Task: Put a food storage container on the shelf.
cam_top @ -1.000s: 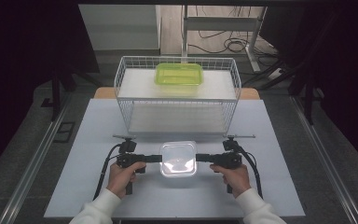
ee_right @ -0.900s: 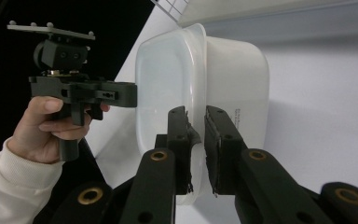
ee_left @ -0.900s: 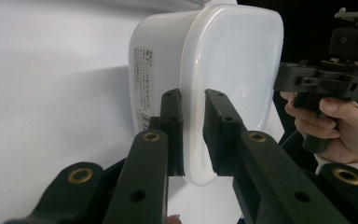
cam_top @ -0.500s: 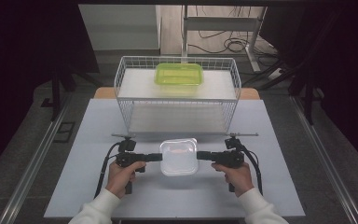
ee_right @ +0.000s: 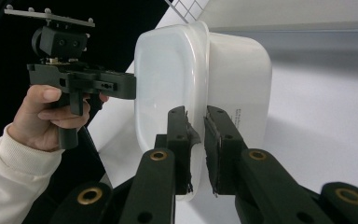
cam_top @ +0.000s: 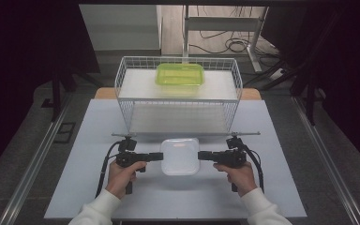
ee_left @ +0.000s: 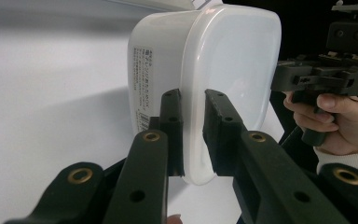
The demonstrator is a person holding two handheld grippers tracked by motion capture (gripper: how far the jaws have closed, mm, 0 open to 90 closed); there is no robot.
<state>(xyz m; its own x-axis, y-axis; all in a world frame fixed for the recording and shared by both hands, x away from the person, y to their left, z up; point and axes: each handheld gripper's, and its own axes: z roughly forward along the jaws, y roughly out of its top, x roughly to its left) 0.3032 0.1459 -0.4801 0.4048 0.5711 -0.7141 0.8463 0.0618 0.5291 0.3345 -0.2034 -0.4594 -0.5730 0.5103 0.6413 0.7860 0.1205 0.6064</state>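
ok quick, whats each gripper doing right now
left gripper: shut on the white lidded container, at its rim.
right gripper: shut on the same container's opposite rim.

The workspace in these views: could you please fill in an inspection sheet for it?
Surface: pale table, bare around the work.
Job's things: lidded white container, held at its rim on both sides.
Clutter: nothing seen.
Grippers: left gripper and right gripper, fingers shut on the container's lid edge.
Cables: black cable trailing from each gripper.
Surroundings: wire basket behind, with green container on its shelf; floor cables beyond.
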